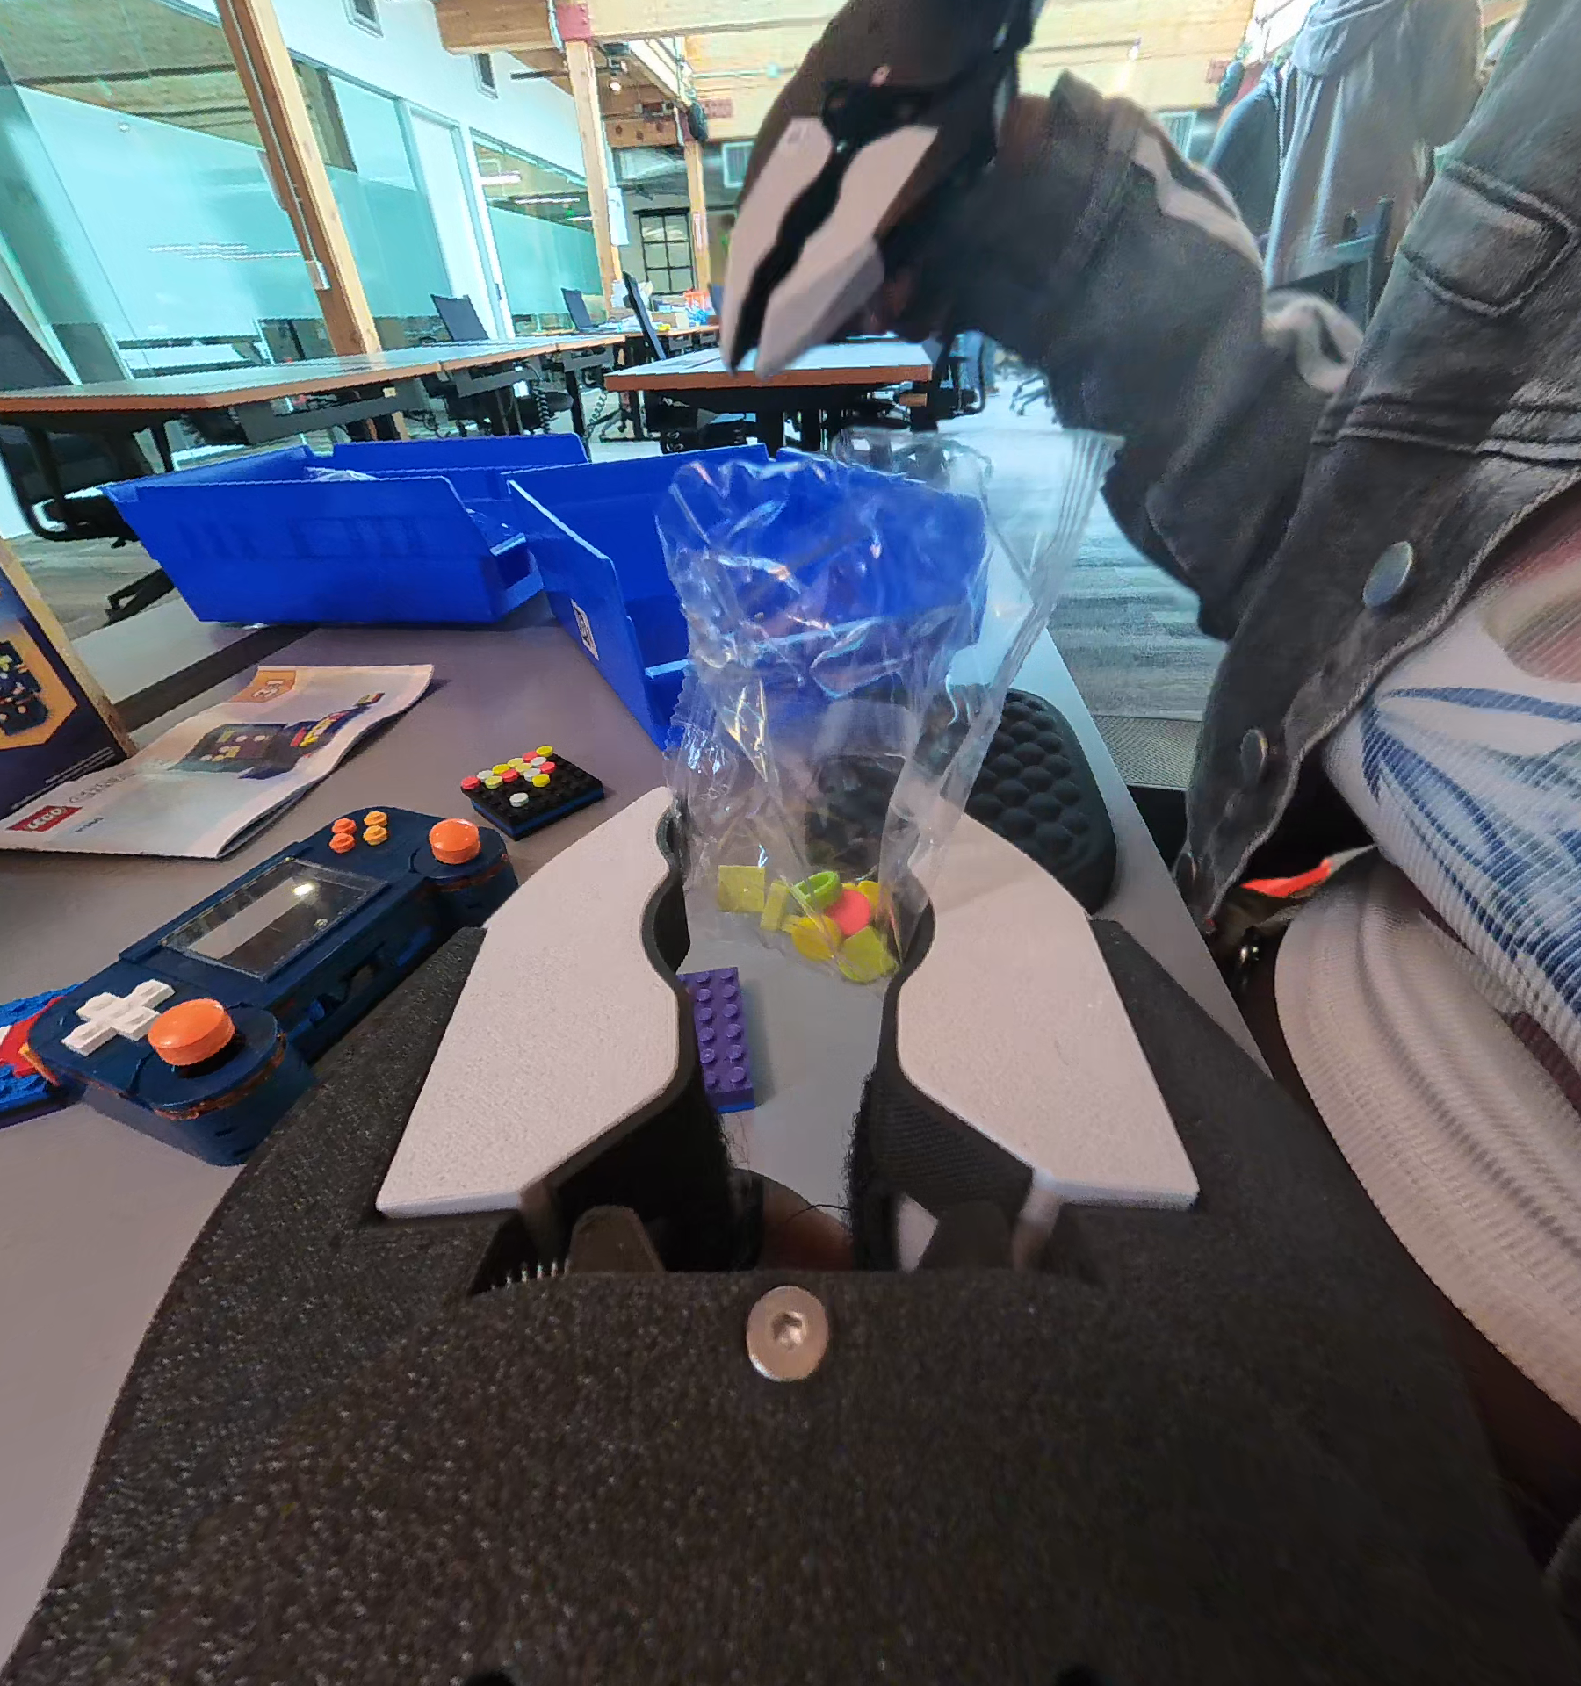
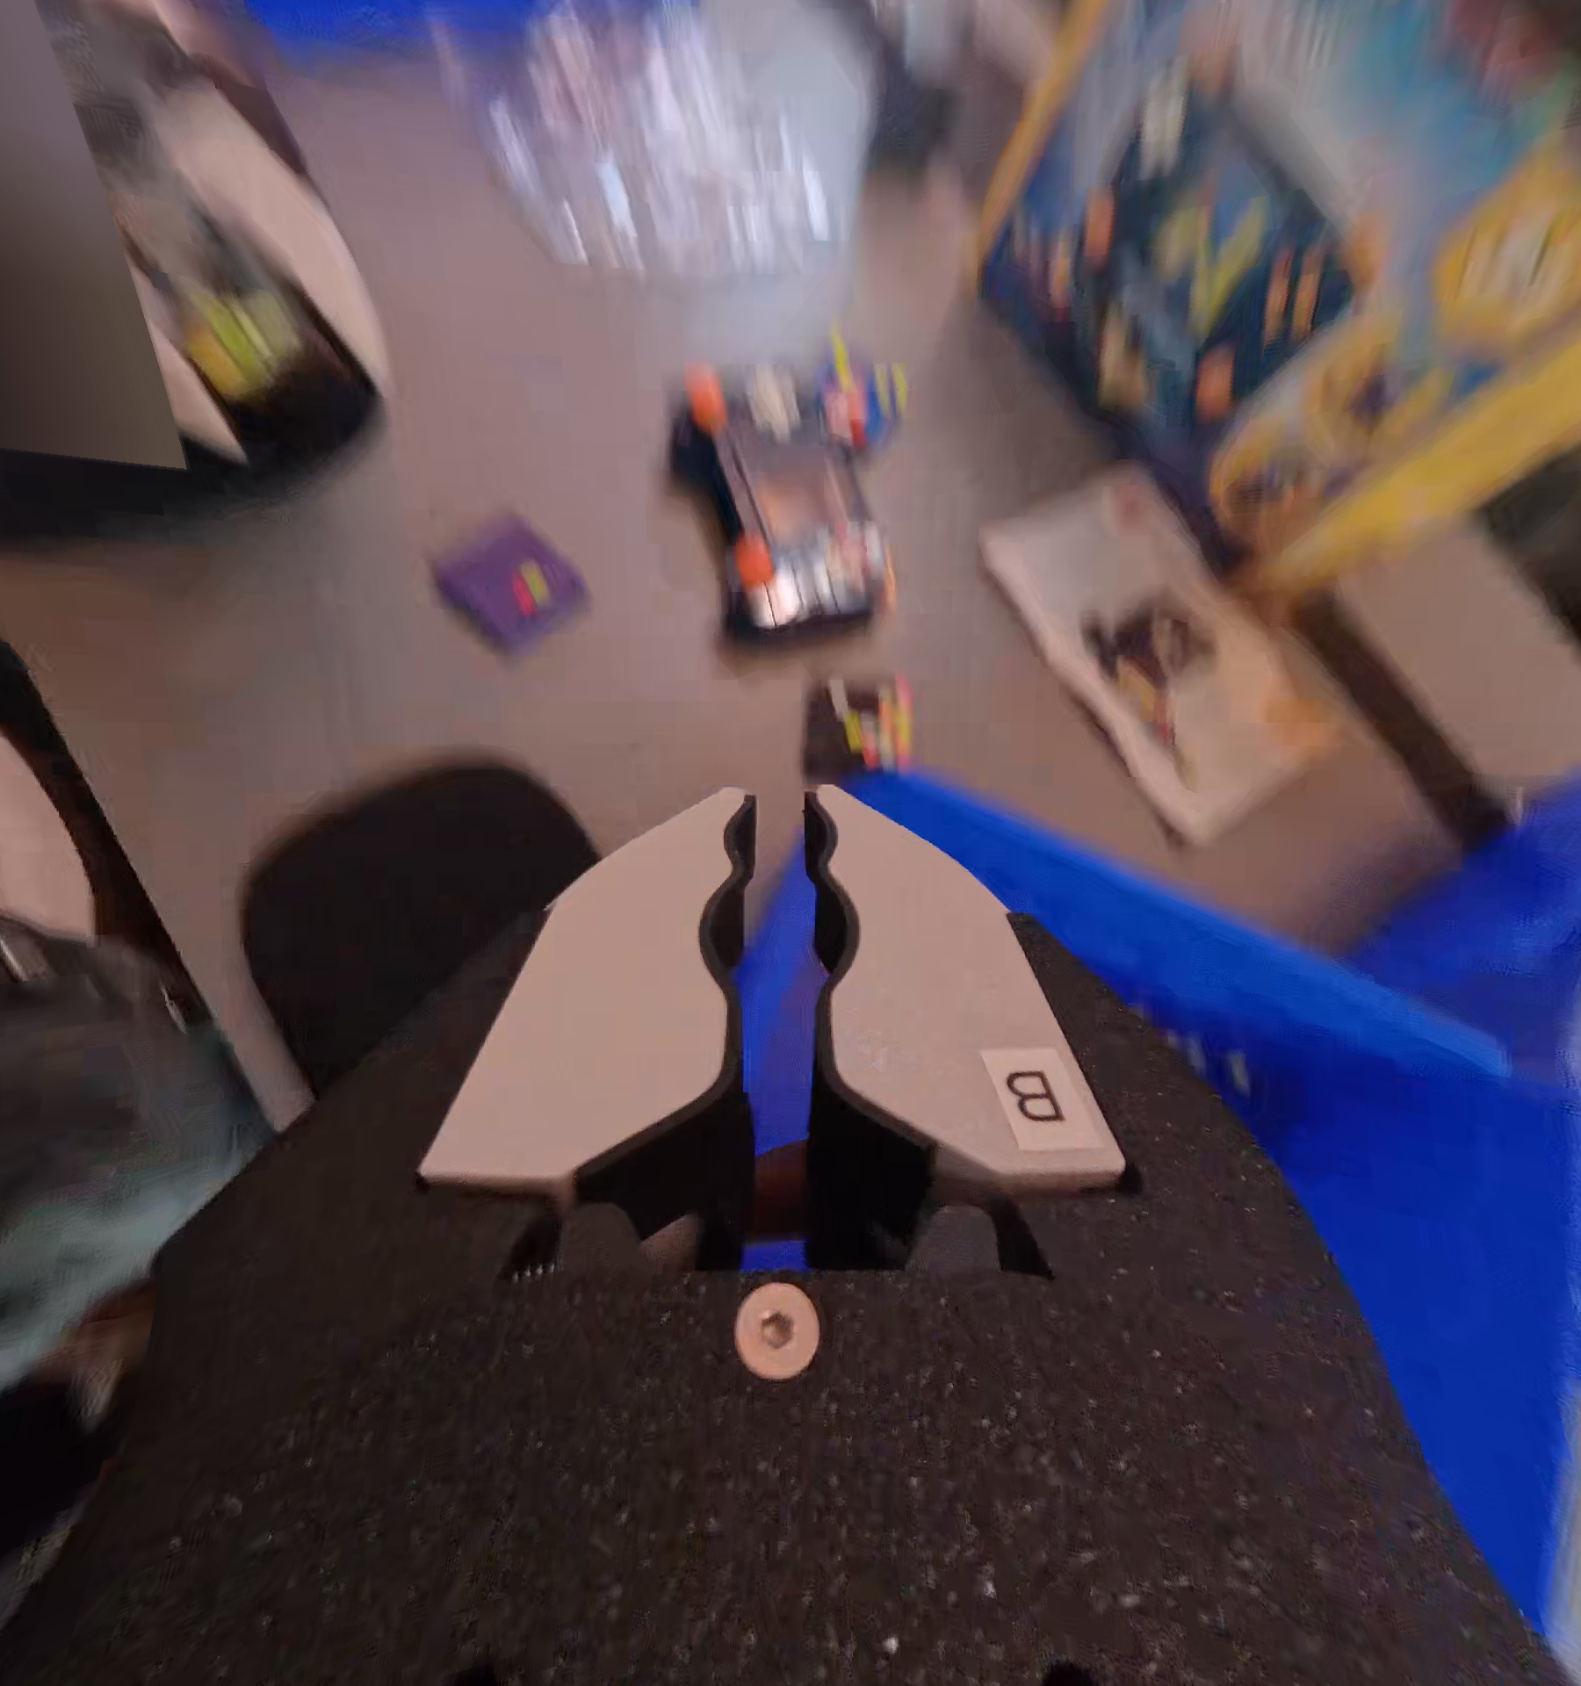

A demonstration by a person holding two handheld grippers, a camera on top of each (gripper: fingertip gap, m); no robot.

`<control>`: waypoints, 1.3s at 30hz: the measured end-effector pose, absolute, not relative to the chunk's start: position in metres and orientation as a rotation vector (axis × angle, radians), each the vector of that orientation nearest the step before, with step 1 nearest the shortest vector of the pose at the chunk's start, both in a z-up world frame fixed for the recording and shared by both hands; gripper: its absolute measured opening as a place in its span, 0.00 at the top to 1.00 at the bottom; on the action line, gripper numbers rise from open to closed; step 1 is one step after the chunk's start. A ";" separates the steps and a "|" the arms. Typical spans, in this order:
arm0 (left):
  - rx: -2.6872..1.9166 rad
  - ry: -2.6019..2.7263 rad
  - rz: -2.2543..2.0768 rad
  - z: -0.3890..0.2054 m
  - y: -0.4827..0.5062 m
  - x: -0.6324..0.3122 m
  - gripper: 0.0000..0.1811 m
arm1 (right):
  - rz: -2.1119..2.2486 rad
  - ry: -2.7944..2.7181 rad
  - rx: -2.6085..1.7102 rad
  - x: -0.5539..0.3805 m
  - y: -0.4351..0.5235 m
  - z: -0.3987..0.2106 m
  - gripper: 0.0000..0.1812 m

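My left gripper point(image 1: 810, 835) is shut on the lower part of a clear plastic bag point(image 1: 823, 657) and holds it upright above the grey table point(image 1: 513, 702). Small yellow, green and pink pieces point(image 1: 828, 921) lie in the bag's bottom between the fingers. A purple brick point(image 1: 721, 1031) lies on the table under the jaws. My right gripper point(image 2: 780, 803) is nearly closed and empty; in the left wrist view it point(image 1: 755, 360) hangs above the bag's open top, apart from it. The right wrist view is motion-blurred and shows the bag point(image 2: 677, 137) far off.
A blue brick-built game controller point(image 1: 267, 967) lies left of my left gripper, with a small black studded plate point(image 1: 531, 785), a booklet point(image 1: 212, 766) and a box point(image 1: 2, 675) behind it. Blue bins point(image 1: 331, 538) stand at the back. A black pad point(image 1: 1042, 803) and a person's torso point(image 1: 1453, 821) are on the right. To reach the purple brick point(image 1: 721, 1031) in a straight line is about 9 cm for my left fingers, about 25 cm for my right. It is also in sight in the right wrist view point(image 2: 462, 575).
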State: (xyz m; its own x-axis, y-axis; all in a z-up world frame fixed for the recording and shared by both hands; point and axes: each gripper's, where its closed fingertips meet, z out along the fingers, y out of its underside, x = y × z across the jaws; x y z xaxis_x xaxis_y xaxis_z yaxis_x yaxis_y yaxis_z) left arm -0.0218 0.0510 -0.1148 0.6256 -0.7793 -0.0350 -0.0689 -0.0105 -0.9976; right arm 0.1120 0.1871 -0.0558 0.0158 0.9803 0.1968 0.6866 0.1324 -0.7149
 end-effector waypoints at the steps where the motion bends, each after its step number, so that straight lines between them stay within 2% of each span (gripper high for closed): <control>1: -1.497 0.750 -0.653 -0.115 0.051 -0.021 0.78 | 0.439 -1.812 -1.724 0.134 0.199 -0.071 0.95; 7: -1.493 0.730 -0.669 -0.114 0.052 -0.024 0.78 | 0.112 -2.509 -1.945 0.222 0.202 -0.163 0.94; 11: -1.495 0.715 -0.683 -0.113 0.053 -0.025 0.78 | 0.081 -2.745 -1.694 0.231 0.204 -0.193 0.90; 19: -1.495 0.688 -0.695 -0.112 0.054 -0.028 0.78 | 0.019 -3.004 -1.339 0.239 0.198 -0.222 0.88; 23: -1.494 0.686 -0.694 -0.112 0.054 -0.028 0.78 | -0.058 -2.981 -1.213 0.236 0.203 -0.226 0.96; 27: -1.495 0.689 -0.696 -0.112 0.054 -0.028 0.78 | -0.033 -2.937 -1.247 0.234 0.205 -0.225 0.96; 30: -1.493 0.693 -0.691 -0.112 0.054 -0.027 0.78 | 0.021 -2.686 -1.309 0.212 0.222 -0.207 0.96; 32: -1.494 0.693 -0.690 -0.112 0.054 -0.027 0.78 | 0.200 -2.357 -1.367 0.173 0.225 -0.168 0.96; 36: -1.498 0.693 -0.691 -0.112 0.054 -0.027 0.78 | 0.886 -1.671 -1.212 0.085 0.167 -0.048 0.96; 39: -1.498 0.698 -0.687 -0.113 0.054 -0.027 0.78 | 1.379 -1.433 -1.003 0.044 0.093 -0.005 0.96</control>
State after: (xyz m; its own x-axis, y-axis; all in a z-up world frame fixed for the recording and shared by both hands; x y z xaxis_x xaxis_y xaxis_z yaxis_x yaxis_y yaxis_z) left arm -0.0268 0.0541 -0.1126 0.6355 -0.7721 0.0100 -0.0228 -0.0317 -0.9992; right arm 0.0437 0.0925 -0.0047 -0.2837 0.9570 0.0604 -0.0237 0.0560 -0.9981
